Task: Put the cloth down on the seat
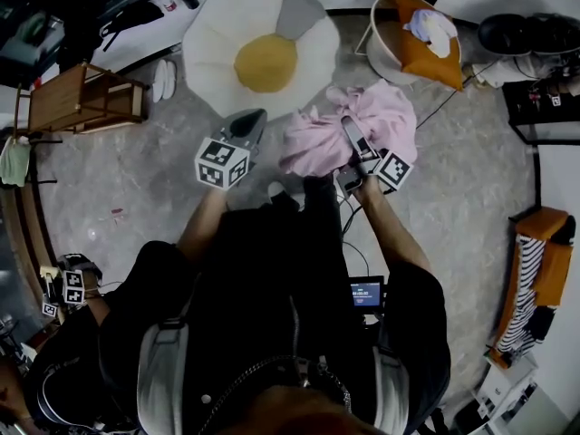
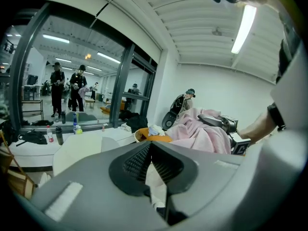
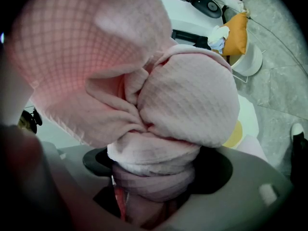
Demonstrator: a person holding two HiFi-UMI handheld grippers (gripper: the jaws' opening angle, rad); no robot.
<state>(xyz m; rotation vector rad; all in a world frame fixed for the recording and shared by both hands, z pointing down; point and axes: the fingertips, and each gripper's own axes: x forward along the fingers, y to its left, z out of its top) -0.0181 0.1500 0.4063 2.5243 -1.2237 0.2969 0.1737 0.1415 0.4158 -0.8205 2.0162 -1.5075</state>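
A bunched pink cloth hangs above the grey floor, just in front of the seat, a white egg-shaped cushion with a yellow middle. My right gripper is shut on the pink cloth, which fills the right gripper view and hides the fingertips of that gripper. My left gripper is to the left of the cloth, apart from it, its grey jaws shut with nothing between them. In the left gripper view, the left gripper points over the seat, with the cloth to its right.
A white basket with an orange lining and a cloth inside stands right of the seat. A wooden rack is at far left, shoes beside it. An orange striped piece stands at the right wall. Cables and a small screen are near my feet.
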